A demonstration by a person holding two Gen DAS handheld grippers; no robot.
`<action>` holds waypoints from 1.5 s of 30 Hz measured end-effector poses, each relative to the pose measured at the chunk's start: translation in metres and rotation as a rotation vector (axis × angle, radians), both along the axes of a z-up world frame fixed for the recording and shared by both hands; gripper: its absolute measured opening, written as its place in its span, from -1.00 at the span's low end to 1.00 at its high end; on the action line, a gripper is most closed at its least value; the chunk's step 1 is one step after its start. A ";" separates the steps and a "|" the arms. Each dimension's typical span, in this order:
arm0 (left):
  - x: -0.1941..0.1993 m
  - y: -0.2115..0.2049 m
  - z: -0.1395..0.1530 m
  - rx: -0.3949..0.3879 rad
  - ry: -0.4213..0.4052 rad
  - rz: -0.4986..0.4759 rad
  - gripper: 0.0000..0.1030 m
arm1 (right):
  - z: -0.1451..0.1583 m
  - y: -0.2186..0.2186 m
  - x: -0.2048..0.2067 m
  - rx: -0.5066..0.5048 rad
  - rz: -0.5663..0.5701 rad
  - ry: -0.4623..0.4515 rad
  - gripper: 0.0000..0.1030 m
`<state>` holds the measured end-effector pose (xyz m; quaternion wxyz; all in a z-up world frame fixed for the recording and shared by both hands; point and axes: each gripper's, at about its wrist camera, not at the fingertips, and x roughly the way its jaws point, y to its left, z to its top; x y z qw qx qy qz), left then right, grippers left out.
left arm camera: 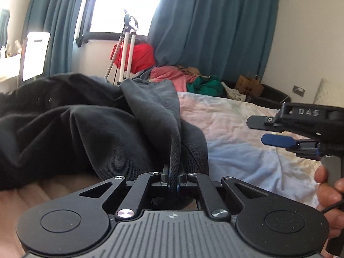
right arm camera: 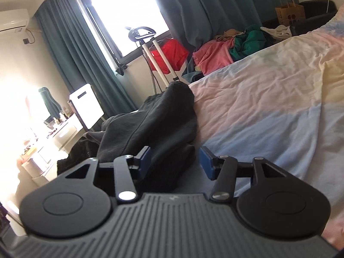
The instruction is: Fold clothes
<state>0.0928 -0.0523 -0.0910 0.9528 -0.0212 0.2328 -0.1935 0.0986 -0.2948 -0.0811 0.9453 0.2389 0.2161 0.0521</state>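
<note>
Pinching a ribbed edge of the dark grey garment [left arm camera: 90, 129], the left gripper [left arm camera: 173, 177] is seen with its jaws drawn together on the cloth, so that a taut strip of fabric rises from between them. Beside the garment, to its right, the right gripper [right arm camera: 175, 163] is held with its blue-padded fingers [right arm camera: 207, 163] spread wide apart; nothing is grasped between them, though the near end of the garment lies just ahead of the gap. In the left wrist view the same right gripper [left arm camera: 261, 130] is shown from the side, parted and clear of the cloth, its handle gripped by a hand [left arm camera: 329, 191].

The garment is heaped in rumpled folds on the bed sheet [left arm camera: 240, 129], a pale pink and blue cover that is spread out to the right of the garment. Beyond the garment, at the far edge of the bed, a pile of other clothes [left arm camera: 185, 79] in pink and green is seen. Behind the garment a white-legged stand [left arm camera: 126, 49] is set below the window, with a red cloth [left arm camera: 137, 57] hung by it, and teal curtains [left arm camera: 215, 28] are drawn to either side. Further right of the pile, a brown paper bag [left arm camera: 249, 85] is stood near the wall.
</note>
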 end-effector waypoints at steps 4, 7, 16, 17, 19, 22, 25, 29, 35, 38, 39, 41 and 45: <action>-0.004 0.011 -0.017 -0.040 0.032 0.037 -0.87 | 0.000 0.010 0.002 0.027 0.043 0.021 0.02; 0.000 0.017 -0.024 -0.063 0.063 0.052 -0.87 | 0.002 0.019 0.017 0.006 0.060 0.062 0.03; 0.025 0.030 -0.040 -0.155 0.183 0.079 -0.87 | 0.035 0.054 0.126 -0.124 0.132 0.096 0.25; 0.028 0.032 -0.043 -0.168 0.191 0.079 -0.87 | 0.035 0.061 0.149 -0.141 0.148 0.114 0.32; 0.035 0.036 -0.049 -0.194 0.209 0.079 -0.87 | 0.035 0.077 0.193 -0.176 0.181 0.151 0.36; 0.045 0.042 -0.058 -0.234 0.236 0.079 -0.87 | 0.031 0.097 0.260 -0.223 0.191 0.187 0.34; 0.055 0.048 -0.065 -0.269 0.260 0.074 -0.87 | 0.018 0.107 0.313 -0.252 0.180 0.253 0.34; 0.071 0.059 -0.077 -0.354 0.309 0.063 -0.87 | -0.008 0.117 0.367 -0.267 0.176 0.357 0.34; 0.082 0.067 -0.085 -0.385 0.327 0.054 -0.87 | -0.044 0.136 0.394 -0.370 0.242 0.449 0.34; 0.083 0.070 -0.084 -0.384 0.331 0.056 -0.87 | -0.048 0.141 0.389 -0.403 0.236 0.435 -0.16; 0.084 0.071 -0.083 -0.384 0.333 0.056 -0.87 | -0.050 0.142 0.388 -0.414 0.222 0.434 -0.63; 0.084 0.073 -0.082 -0.384 0.337 0.056 -0.87 | -0.054 0.144 0.385 -0.437 0.193 0.434 -0.82; 0.084 0.077 -0.081 -0.378 0.331 0.056 -0.87 | -0.032 0.120 0.369 -0.420 0.114 0.374 -0.94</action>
